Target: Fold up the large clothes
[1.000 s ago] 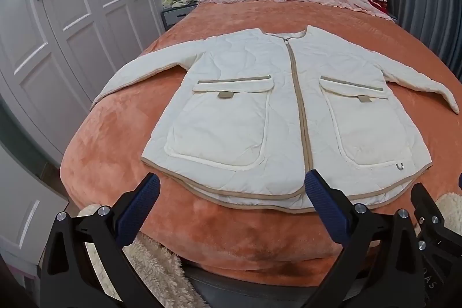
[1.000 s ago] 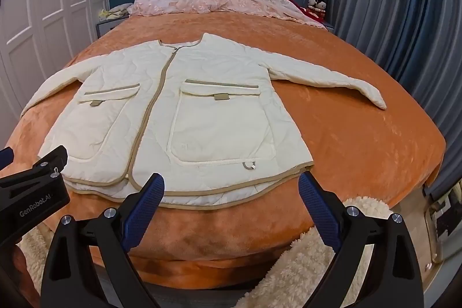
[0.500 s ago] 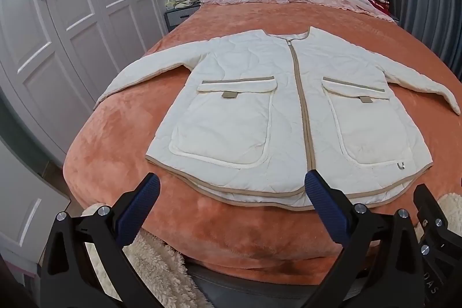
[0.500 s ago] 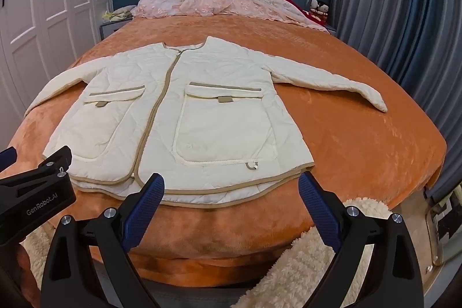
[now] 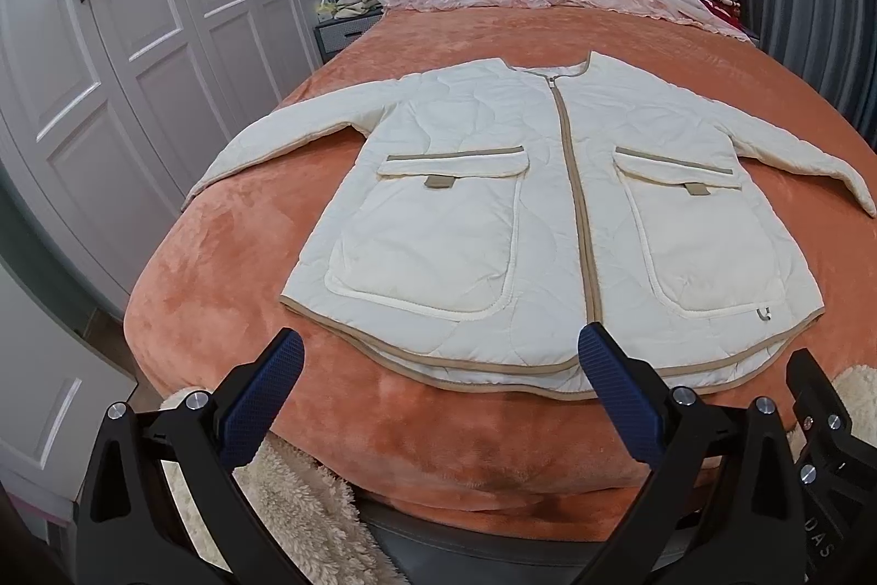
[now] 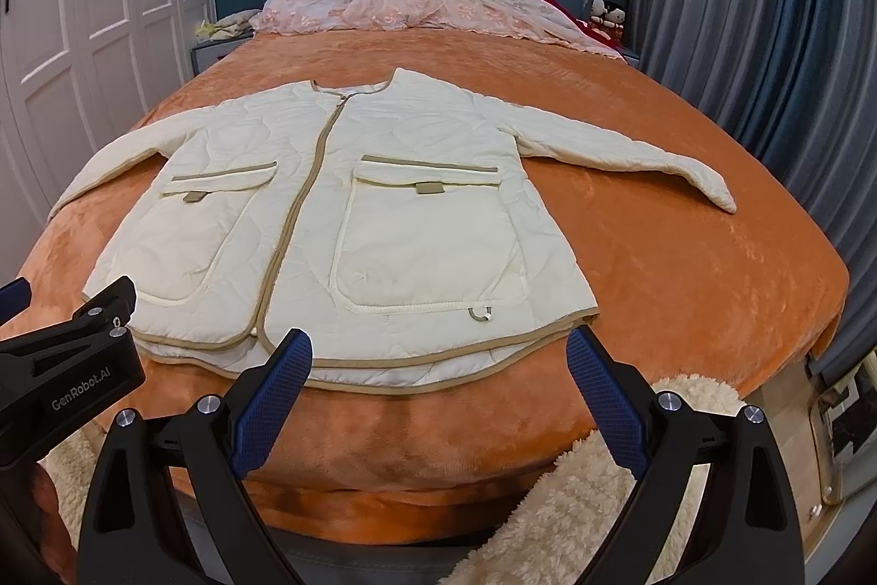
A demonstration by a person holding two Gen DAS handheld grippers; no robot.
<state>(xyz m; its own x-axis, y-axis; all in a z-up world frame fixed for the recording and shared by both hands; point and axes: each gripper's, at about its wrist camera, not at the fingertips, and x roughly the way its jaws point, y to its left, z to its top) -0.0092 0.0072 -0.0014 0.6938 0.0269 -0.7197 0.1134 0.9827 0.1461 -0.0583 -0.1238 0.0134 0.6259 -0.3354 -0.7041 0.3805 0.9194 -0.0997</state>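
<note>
in the left wrist view, the left hand-held gripper (image 5: 441, 379) hangs spread wide and empty just short of the hem of the cream quilted zip-up jacket (image 5: 548, 223), which lies flat, sleeves out, on the orange plush bed (image 5: 230, 267). in the right wrist view, the right hand-held gripper (image 6: 438, 379) is likewise agape and empty near the hem of the jacket (image 6: 351, 223), with the left hand-held gripper (image 6: 71, 365) just beside it.

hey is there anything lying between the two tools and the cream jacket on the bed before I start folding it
Nothing visible does. The jacket lies flat on the orange bedspread, and only bare bedspread separates its hem from the open left tool and the open right tool. The pink bedding sits far behind the collar, out of the way.
</note>
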